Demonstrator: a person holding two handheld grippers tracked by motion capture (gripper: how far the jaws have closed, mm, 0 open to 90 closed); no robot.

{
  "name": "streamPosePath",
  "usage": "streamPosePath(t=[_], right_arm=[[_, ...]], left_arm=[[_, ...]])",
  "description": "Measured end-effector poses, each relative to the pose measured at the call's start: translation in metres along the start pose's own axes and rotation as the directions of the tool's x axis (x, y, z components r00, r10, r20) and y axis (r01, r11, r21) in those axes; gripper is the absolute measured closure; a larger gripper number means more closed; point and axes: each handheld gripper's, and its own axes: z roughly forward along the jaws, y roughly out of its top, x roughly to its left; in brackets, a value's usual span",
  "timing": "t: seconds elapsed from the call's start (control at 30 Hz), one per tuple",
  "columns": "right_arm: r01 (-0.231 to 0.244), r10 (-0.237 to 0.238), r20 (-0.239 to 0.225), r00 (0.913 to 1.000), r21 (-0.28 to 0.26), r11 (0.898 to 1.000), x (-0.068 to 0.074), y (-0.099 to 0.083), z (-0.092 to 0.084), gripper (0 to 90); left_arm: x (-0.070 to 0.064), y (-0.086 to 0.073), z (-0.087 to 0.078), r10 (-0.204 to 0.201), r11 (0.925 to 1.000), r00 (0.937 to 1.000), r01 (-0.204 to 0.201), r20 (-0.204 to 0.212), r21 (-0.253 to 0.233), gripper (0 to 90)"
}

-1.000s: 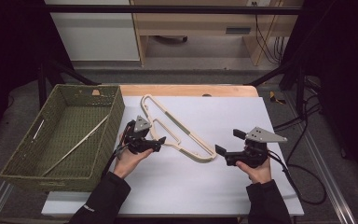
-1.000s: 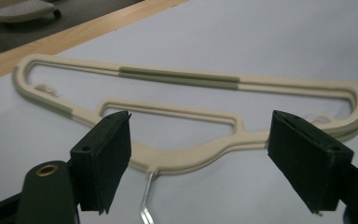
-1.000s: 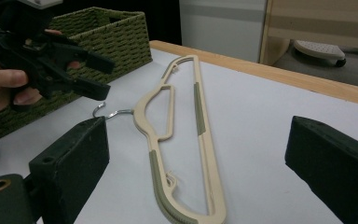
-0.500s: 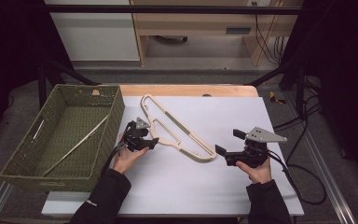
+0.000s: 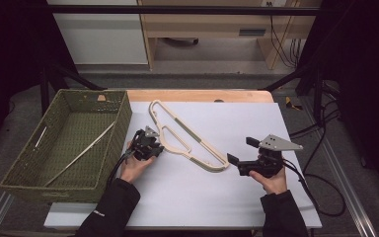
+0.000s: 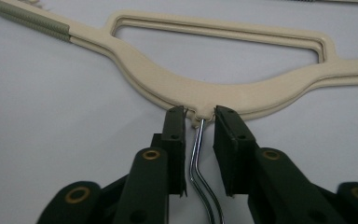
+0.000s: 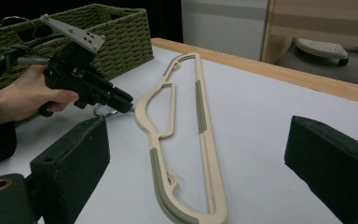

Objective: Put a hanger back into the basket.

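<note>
The right claw (image 5: 238, 157) was held low over the near right part of the white bench (image 5: 286, 123), released, its jaws standing wide apart with nothing between them. It pointed toward the nearer end of the cream hanger (image 5: 187, 138), close to it but not touching.

The hanger lay flat on the bench, running diagonally from that near end up to the far left, with grey-green grip strips along its arms.

At the hanger's neck, the left claw (image 6: 199, 122) sat low on the bench. Its jaws had just been closing around the metal hook (image 6: 196, 154) where it entered the cream body. A narrow gap showed on each side of the wire, so the pads did not yet press it.

Farther left, the woven green basket (image 5: 123, 116) stood beside the bench, holding a thin pale rod (image 5: 81, 154).
</note>
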Motion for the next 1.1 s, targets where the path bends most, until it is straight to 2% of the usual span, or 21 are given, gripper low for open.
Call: streamPosePath(t=[0.07,0.3,0.53,0.63,0.67,0.77,0.97,1.1], right_arm=[[-0.001,0.001,0.0,1.0,-0.002,1.0,0.0,0.0,0.0,6.9],[-0.001,0.001,-0.001,1.0,0.0,1.0,0.0,0.0,0.0,6.9],[0.01,-0.01,-0.002,0.9999,-0.003,1.0,-0.001,0.0,0.001,7.0],[-0.001,0.001,-0.004,1.0,0.004,1.0,0.0,-0.001,0.002,7.1],[0.002,-0.002,-0.003,1.0,0.007,1.0,0.0,-0.001,0.002,7.1],[0.002,-0.002,-0.004,1.0,0.01,1.0,0.0,-0.001,0.004,7.2],[0.001,-0.001,-0.015,0.9999,0.018,1.0,0.001,-0.001,0.009,7.6],[0.021,-0.021,-0.027,0.9994,0.036,0.999,0.004,-0.001,0.018,7.7]], left_arm=[[0.0,-0.001,0.001,0.012,0.9999,0.9999,-0.012,0.004,0.006,79.7],[0.003,-0.002,0.002,0.012,0.9999,0.9998,-0.013,0.013,0.006,85.4],[0.003,-0.002,0.0,0.047,0.9988,0.9988,-0.047,0.011,0.011,87.5],[0.002,0.0,-0.003,0.063,0.998,0.9978,-0.063,0.02,0.006,88.2],[0.001,0.001,-0.004,0.066,0.9978,0.9974,-0.066,0.03,0.0,88.4],[-0.003,0.003,-0.008,0.087,0.9962,0.996,-0.088,0.016,0.003,88.6],[-0.01,0.007,-0.017,0.094,0.9956,0.9955,-0.094,0.014,0.003,88.6],[-0.017,0.01,-0.026,0.089,0.9961,0.9961,-0.089,0.002,0.003,88.7]])
